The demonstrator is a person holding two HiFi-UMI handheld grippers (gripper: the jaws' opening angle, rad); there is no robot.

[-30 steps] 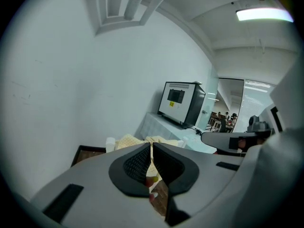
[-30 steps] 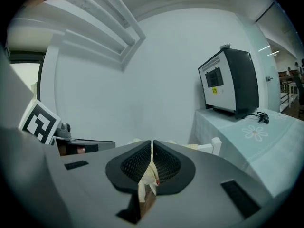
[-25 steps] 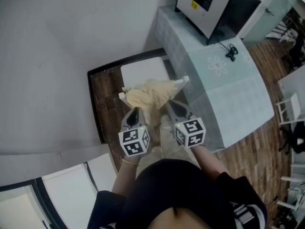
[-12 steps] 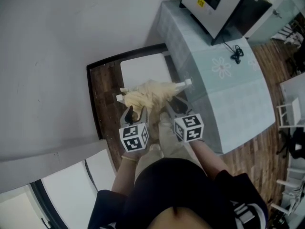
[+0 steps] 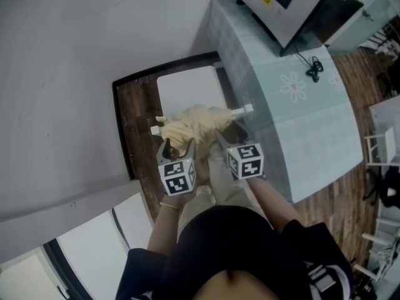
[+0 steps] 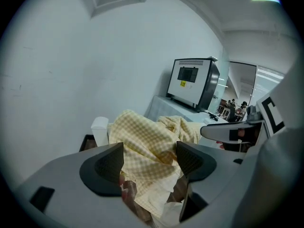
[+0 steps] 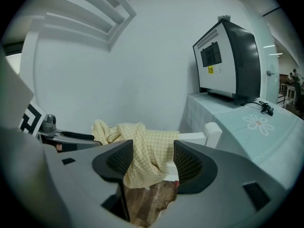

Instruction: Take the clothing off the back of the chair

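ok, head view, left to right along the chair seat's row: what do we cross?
Pale grey wall → dark brown wood floor strip → white square chair seat → table under pale green floral cloth → brown plank floor.

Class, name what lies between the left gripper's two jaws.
The yellow checked clothing, draped over the chair back, lies between the jaws of the left gripper, which have just been opening and stand apart. The left gripper view shows this.

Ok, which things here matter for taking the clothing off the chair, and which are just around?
Job: yellow checked fabric garment; white chair; left gripper, right gripper, jaws just opened, garment between each pair.
Lying about: white box-shaped appliance; pale blue flowered tablecloth; black cable.
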